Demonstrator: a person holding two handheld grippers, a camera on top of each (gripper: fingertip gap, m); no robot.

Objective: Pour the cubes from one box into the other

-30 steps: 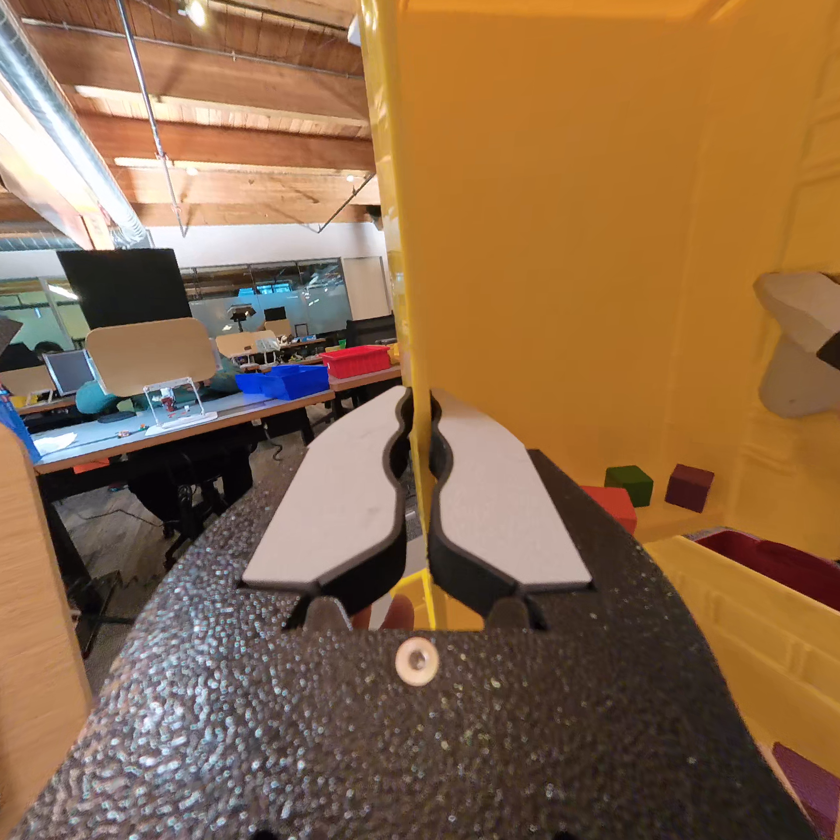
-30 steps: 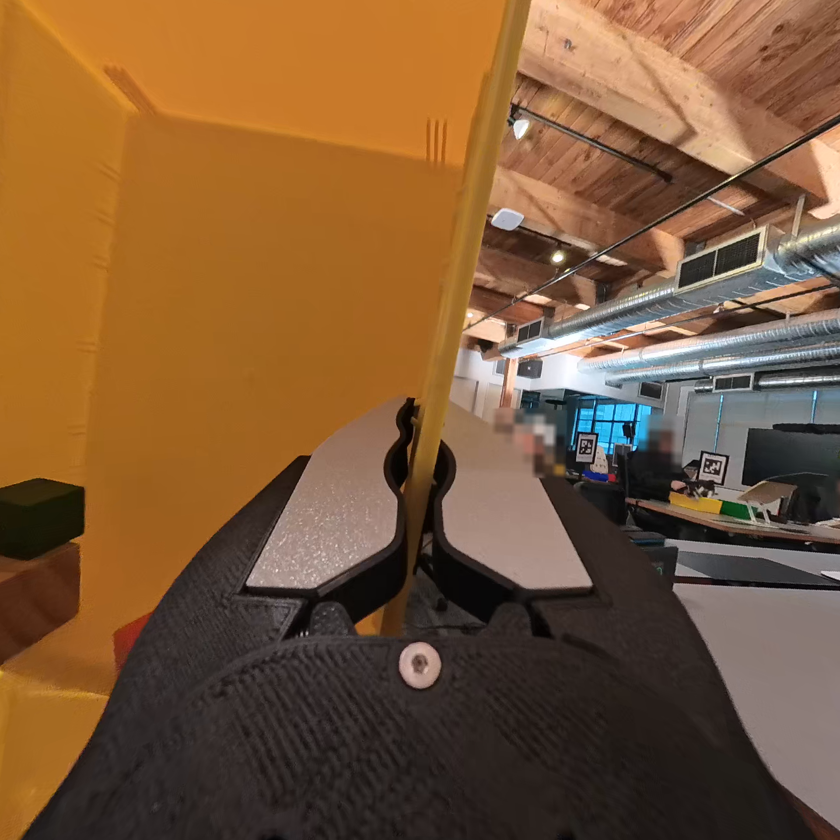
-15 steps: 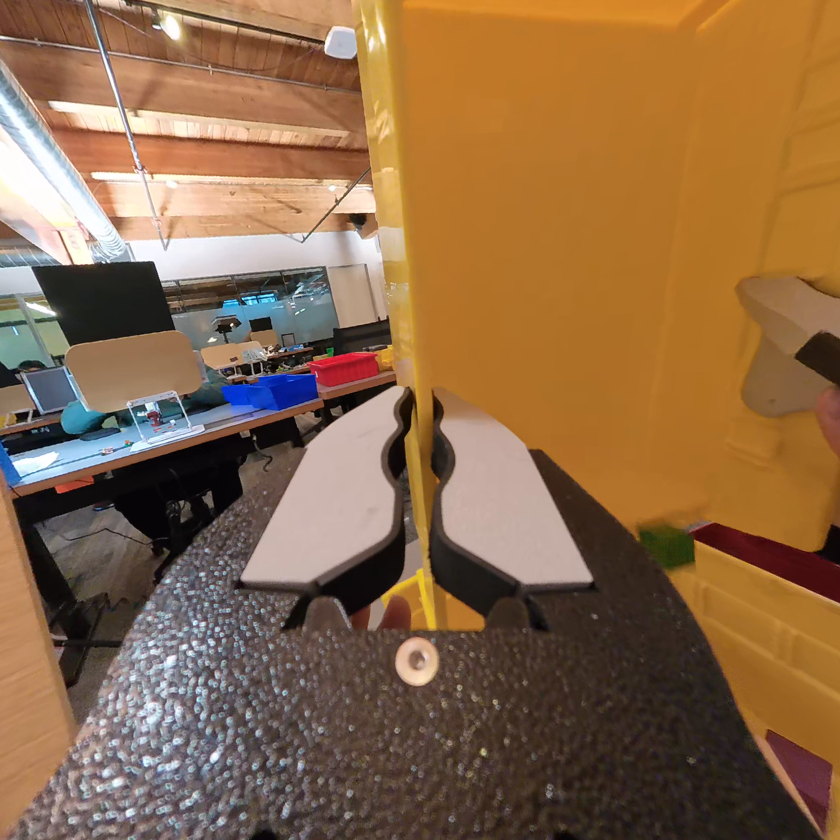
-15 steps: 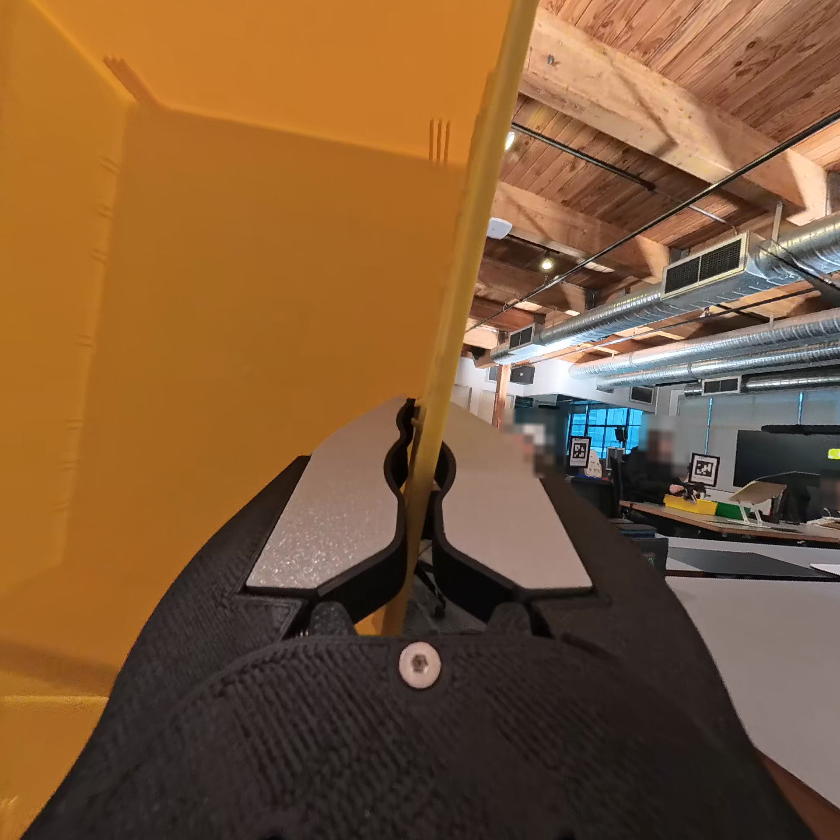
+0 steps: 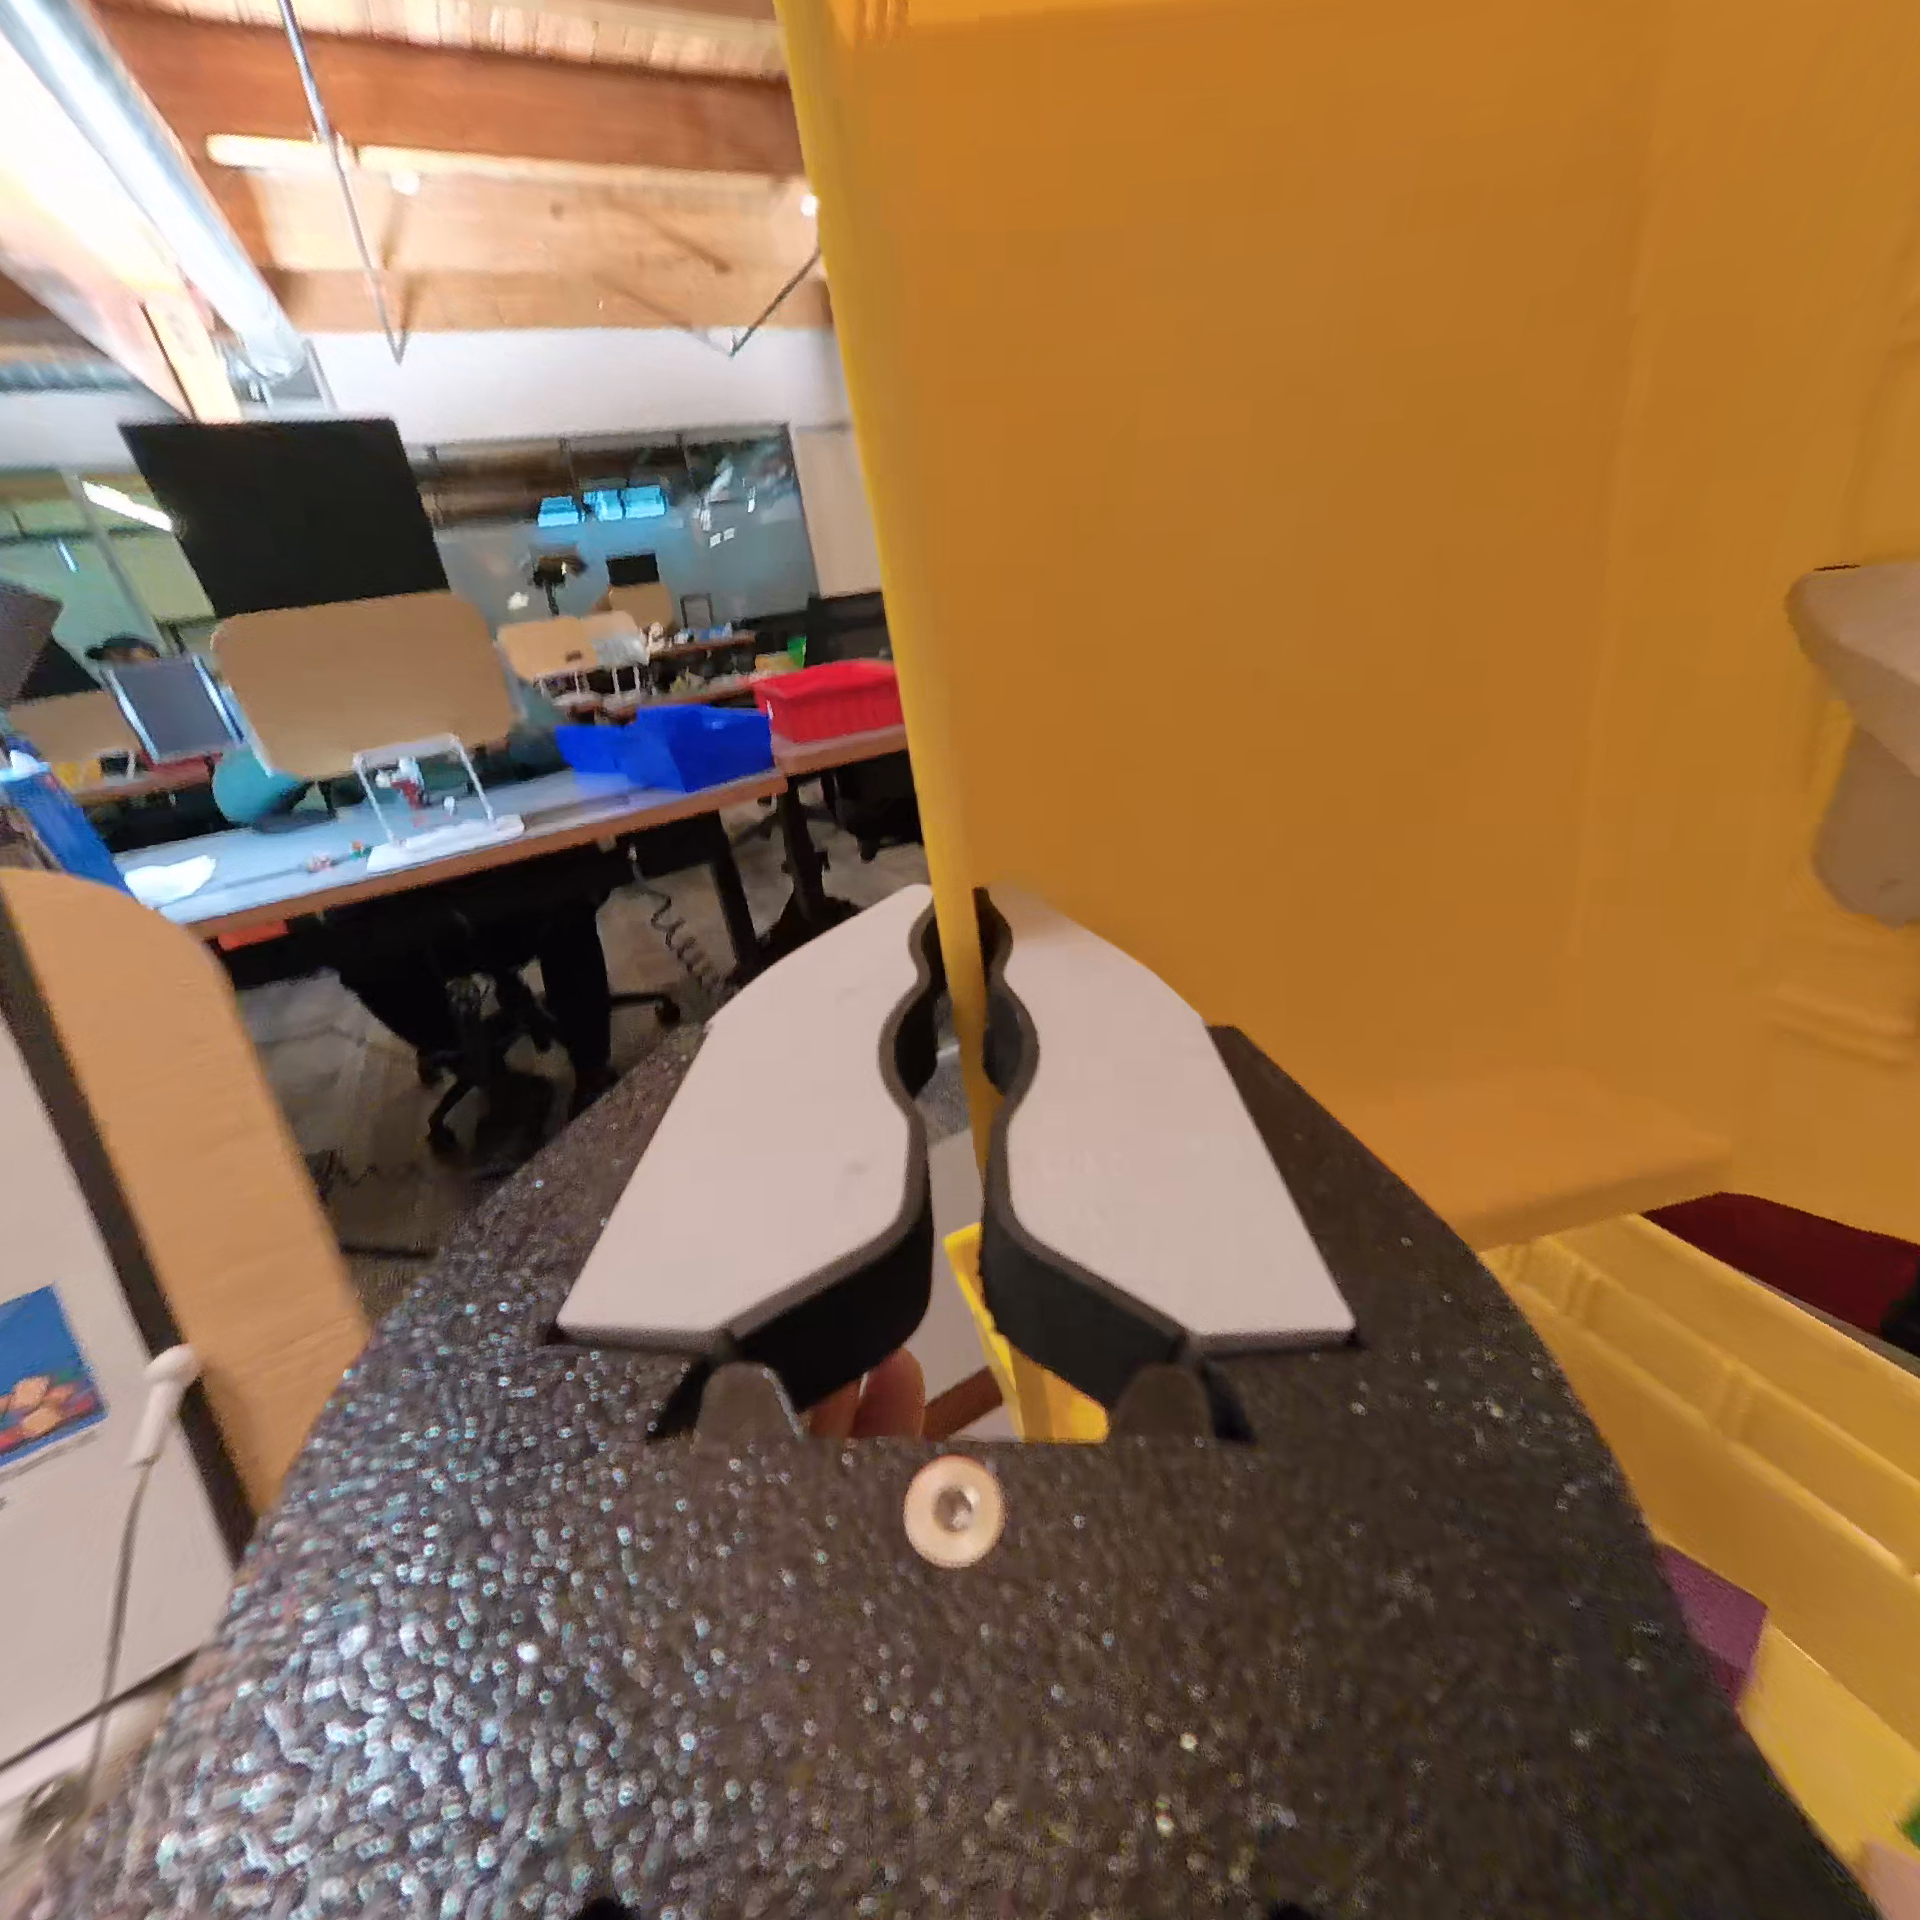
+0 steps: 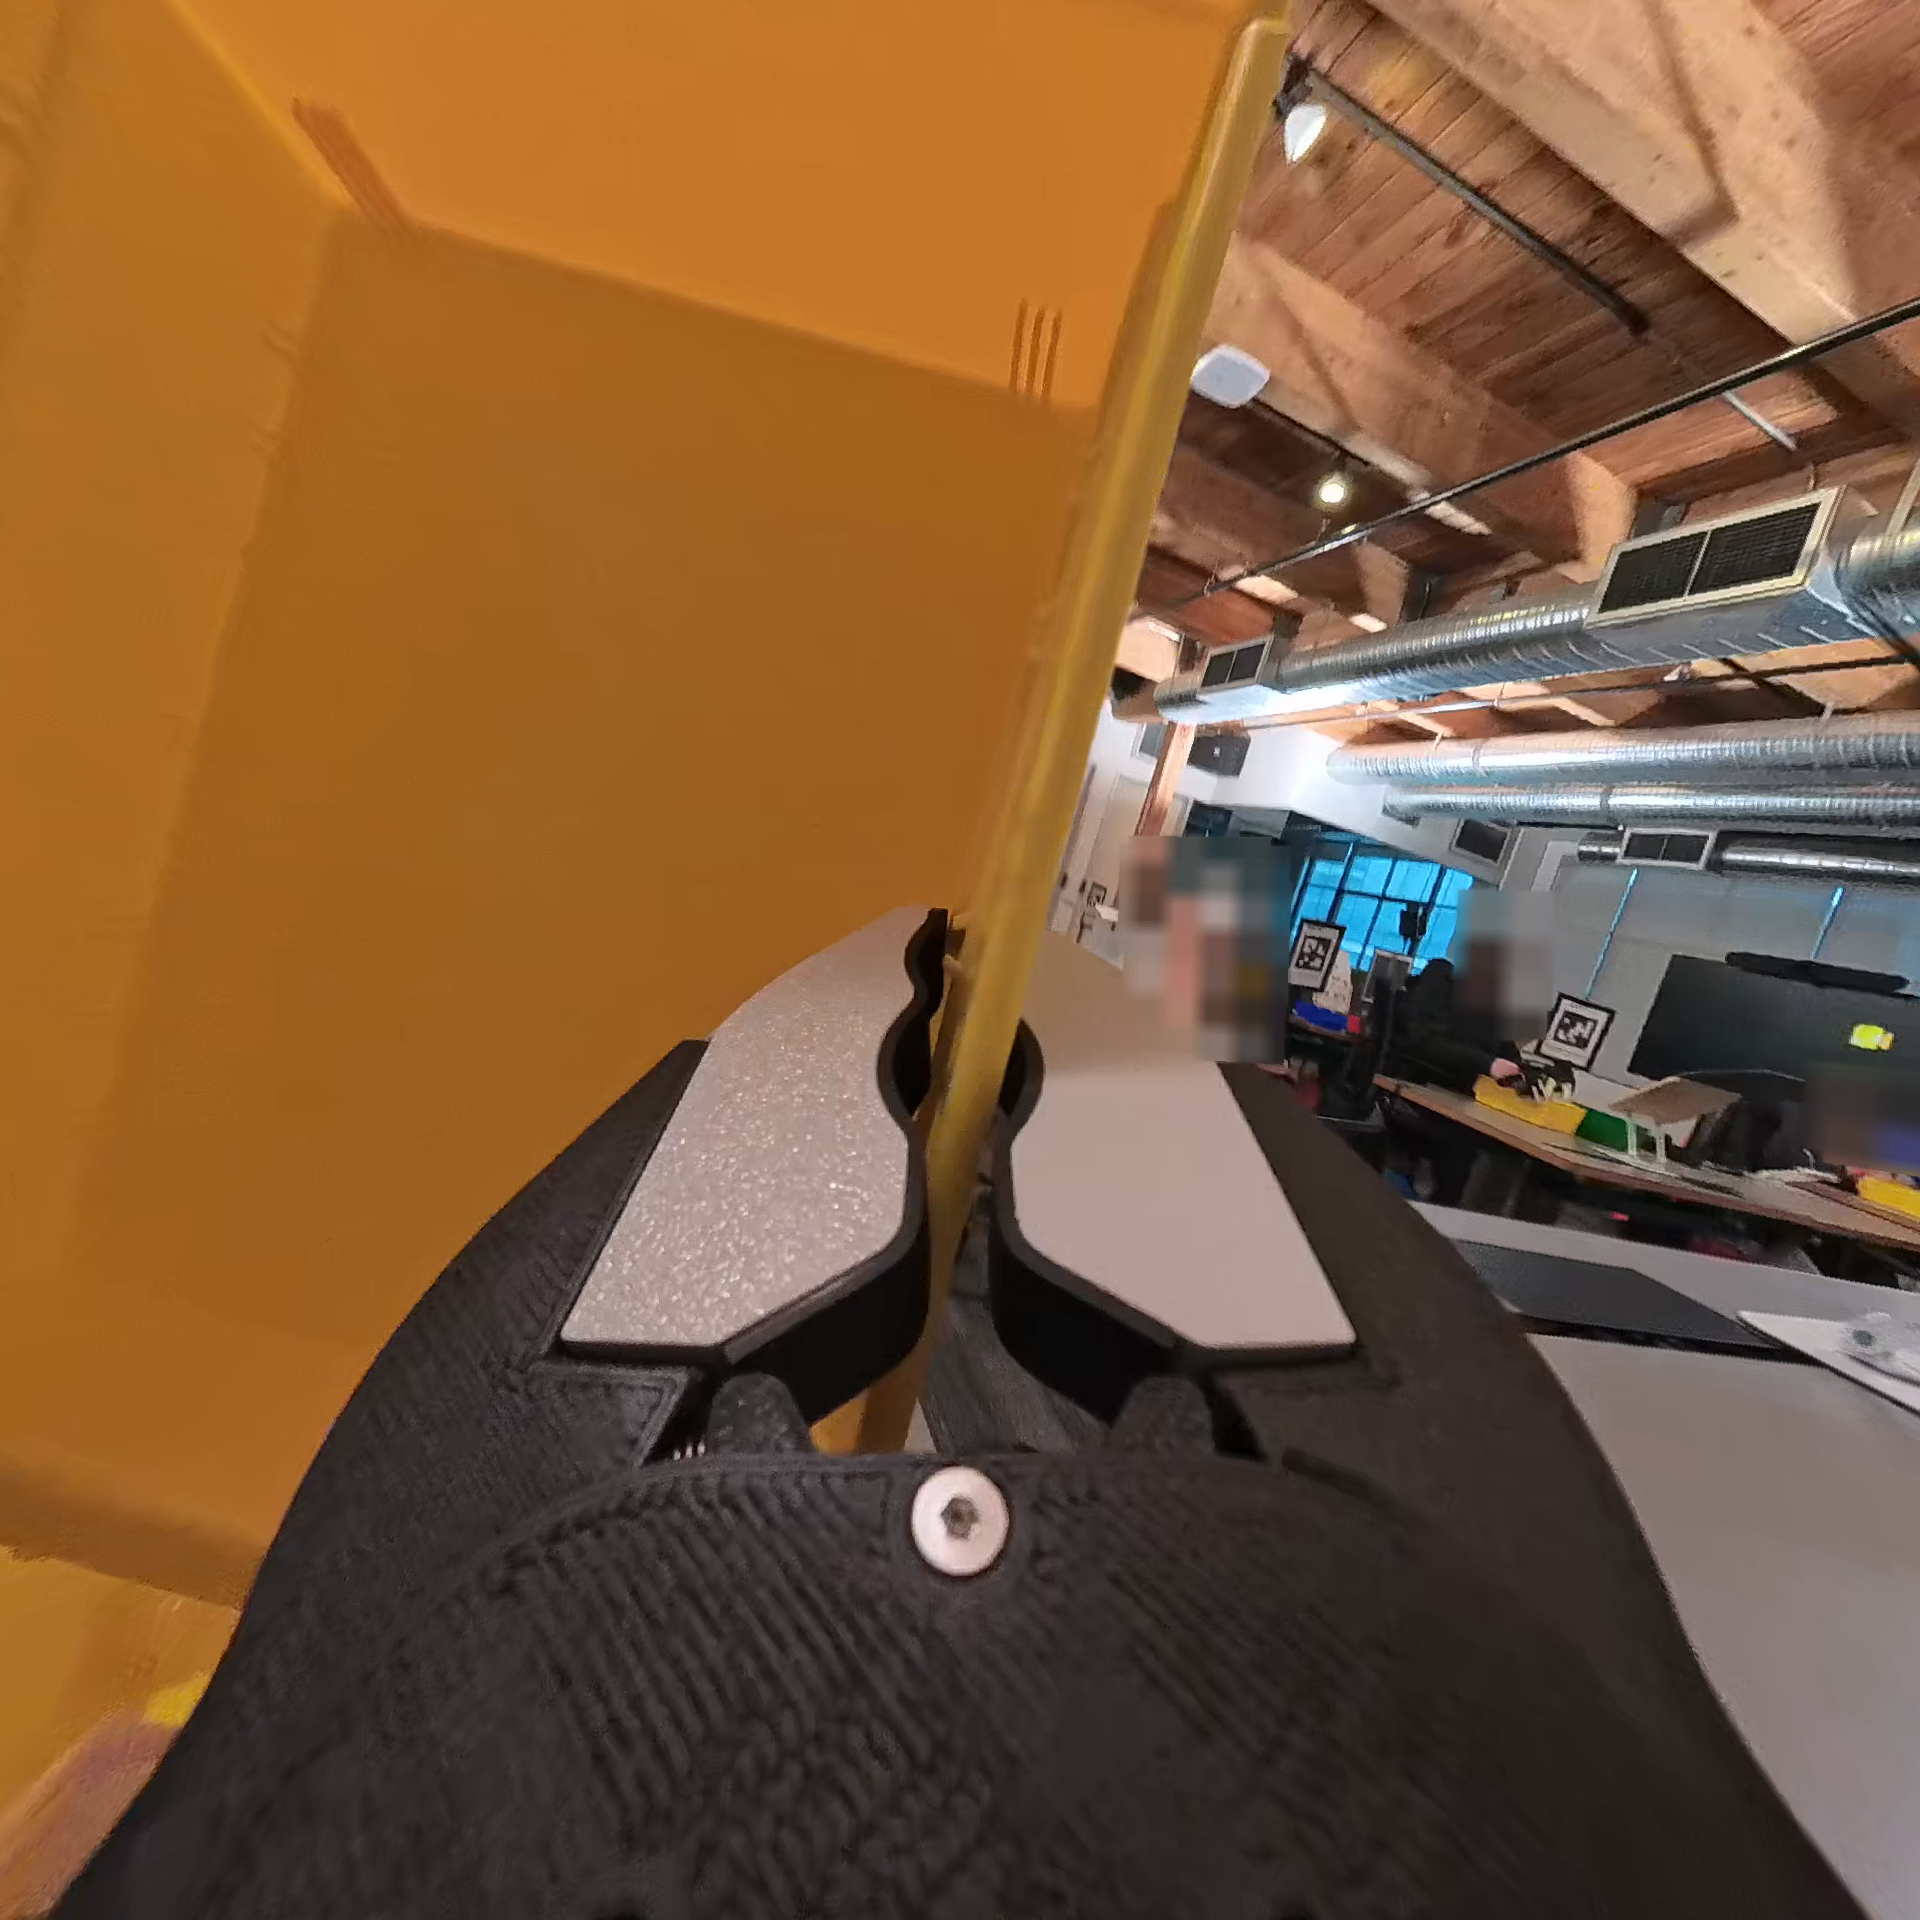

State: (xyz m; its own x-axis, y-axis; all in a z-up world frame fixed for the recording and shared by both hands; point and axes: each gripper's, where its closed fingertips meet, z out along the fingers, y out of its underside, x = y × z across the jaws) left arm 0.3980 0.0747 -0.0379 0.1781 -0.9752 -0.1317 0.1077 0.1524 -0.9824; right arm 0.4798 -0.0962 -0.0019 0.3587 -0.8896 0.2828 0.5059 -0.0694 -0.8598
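Between the pinching jaws of the left gripper (image 5: 961,997) and right gripper (image 6: 971,1023), the upended yellow box (image 5: 1299,520) is held; uneven lowering risks wall slippage.

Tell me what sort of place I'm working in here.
Probably a shared lab or workshop office: long work desks holding blue bins and a red bin, monitors, and exposed metal ducts under a timber ceiling.

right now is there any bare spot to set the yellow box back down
One bare patch: the grey tabletop right of the right tongs, bordered by a dark mat and papers behind. Crowded: below the tipped yellow box, left tongs side, sits the second yellow box with purple cubes.
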